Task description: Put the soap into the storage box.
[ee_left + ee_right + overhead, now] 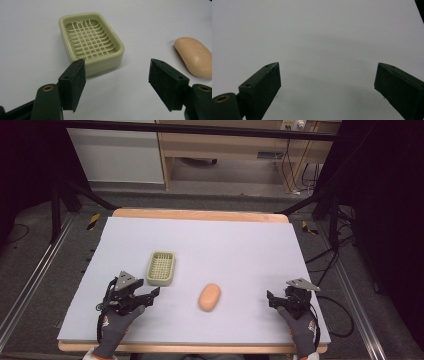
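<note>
Now, left claw (153, 293): released, jaws spread wide with nothing between them, low over the surface (240, 245) at the near left; in the left gripper view (117, 75) it faces the soap dish.
Right claw (270, 299): released too, jaws wide apart, at the near right, well apart from both things; the right gripper view (327, 82) has bare pale sheet ahead of its jaws.
Soap dish (161, 268): pale green, rectangular with rounded corners and a slatted grid floor, empty; it stands flat just beyond the left claw, near but not touching it (91, 42).
Soap bar (209, 297): peach-orange oval, lying flat on the surface between the two claws, nearer the left one, to the right of the dish and apart from it (195, 56).
Hands: grey gloves on both, coming in from the near edge.
</note>
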Action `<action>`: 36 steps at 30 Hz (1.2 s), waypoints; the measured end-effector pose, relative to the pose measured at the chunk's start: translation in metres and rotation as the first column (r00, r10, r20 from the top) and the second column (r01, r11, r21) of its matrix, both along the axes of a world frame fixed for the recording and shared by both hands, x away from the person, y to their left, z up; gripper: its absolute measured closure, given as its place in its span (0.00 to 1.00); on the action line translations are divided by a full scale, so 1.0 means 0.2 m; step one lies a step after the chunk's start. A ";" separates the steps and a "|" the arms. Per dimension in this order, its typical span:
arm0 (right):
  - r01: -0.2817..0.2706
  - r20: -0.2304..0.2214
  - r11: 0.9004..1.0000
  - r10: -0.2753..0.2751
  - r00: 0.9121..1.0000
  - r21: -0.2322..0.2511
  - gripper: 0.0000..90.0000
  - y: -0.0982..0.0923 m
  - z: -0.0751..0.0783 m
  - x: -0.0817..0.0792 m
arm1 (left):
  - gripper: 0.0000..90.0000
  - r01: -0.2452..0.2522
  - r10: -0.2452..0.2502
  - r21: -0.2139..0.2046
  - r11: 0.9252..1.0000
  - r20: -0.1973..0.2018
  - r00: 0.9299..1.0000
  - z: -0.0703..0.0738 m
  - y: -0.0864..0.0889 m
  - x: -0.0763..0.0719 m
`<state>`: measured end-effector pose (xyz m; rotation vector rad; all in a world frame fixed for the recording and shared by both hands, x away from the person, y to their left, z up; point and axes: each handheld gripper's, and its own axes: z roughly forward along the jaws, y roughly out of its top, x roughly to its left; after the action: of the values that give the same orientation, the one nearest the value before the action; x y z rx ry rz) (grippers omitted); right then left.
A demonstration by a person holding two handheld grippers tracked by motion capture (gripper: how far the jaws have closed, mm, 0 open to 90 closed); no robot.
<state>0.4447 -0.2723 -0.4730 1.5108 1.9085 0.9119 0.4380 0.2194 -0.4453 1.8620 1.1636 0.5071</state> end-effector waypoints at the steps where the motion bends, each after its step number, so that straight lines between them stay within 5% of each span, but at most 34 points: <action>1: 0.000 -0.001 1.000 0.000 1.000 0.000 0.08 0.00 0.00 0.00 | 0.33 0.002 -0.002 0.003 1.000 -0.002 1.000 0.00 0.00 0.00; 15: 0.009 0.005 1.000 -0.009 1.000 0.005 0.08 0.00 0.01 0.00 | 0.32 0.042 -0.042 0.014 0.999 0.009 0.999 0.04 -0.08 0.01; 36: 0.009 0.014 1.000 -0.009 1.000 0.009 0.08 0.01 0.02 0.00 | 0.32 0.137 -0.137 0.017 0.990 0.019 0.990 0.14 -0.34 0.08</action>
<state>0.4452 -0.2702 -0.4686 1.5133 1.8878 0.9265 0.4548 0.1513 -0.4180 1.9298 1.0126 0.4578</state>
